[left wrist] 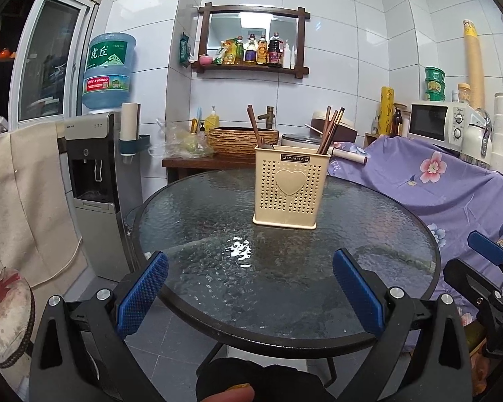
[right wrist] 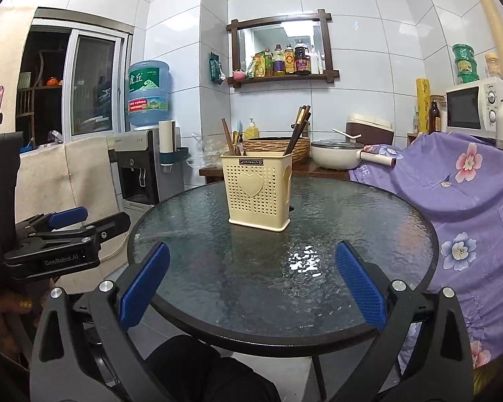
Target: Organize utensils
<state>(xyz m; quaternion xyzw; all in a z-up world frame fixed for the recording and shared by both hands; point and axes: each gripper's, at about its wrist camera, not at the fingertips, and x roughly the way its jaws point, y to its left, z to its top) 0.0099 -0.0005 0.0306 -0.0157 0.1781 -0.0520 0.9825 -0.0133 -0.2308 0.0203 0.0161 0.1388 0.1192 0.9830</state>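
Chopsticks (left wrist: 330,130) already stand in the cream utensil holder (left wrist: 290,189) at the far middle of the glass table (left wrist: 191,207), while your left gripper (left wrist: 249,289) hangs spread and empty near you. From the right wrist, your right gripper (right wrist: 251,288) is likewise spread, empty, and you see no loose utensils left.

Utensil holder (right wrist: 259,191) on glass table (right wrist: 218,268)

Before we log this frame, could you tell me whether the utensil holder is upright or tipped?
Upright: the utensil holder sits flat on the glass table, chopsticks standing out of its open top.
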